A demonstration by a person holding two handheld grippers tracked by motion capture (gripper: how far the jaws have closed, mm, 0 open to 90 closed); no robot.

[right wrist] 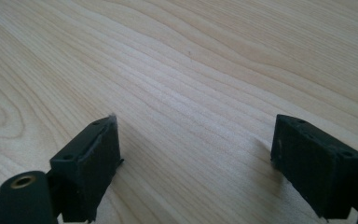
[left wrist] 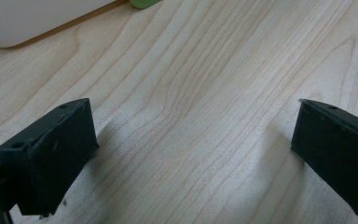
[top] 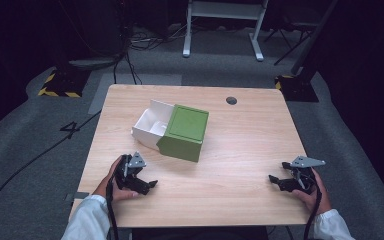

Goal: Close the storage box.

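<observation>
Two grippers: black, blocky, both low over the table in the bottom part of the high view – left gripper (top: 147, 184) at lower left, right gripper (top: 276, 180) at lower right.
Left jaws: spread wide, nothing between them but bare wood; flat matte pads (left wrist: 56, 149) with small screw holes and scuffed edges.
Right jaws: likewise wide apart and empty; same squared black pads (right wrist: 93, 163), a brass-ringed hole at the bottom left of the right gripper view.
Box: green box (top: 184, 132) just above the left gripper, left of centre in the high view – squarish, smooth, flat-topped with a recessed panel, sharp corners.
Drawer: white drawer (top: 150, 125) slid out of the box toward the upper left, thin-walled, open-topped, with a divider inside; its rounded white corner at the upper left of the left gripper view.
Table: pale wooden table (top: 250, 145), wavy grain, rounded corners, a dark round hole near the top edge.
Open room: broad bare wood right of the box and between the grippers; both grippers close to the near edge.
Hands: white sleeves at the bottom edge.
</observation>
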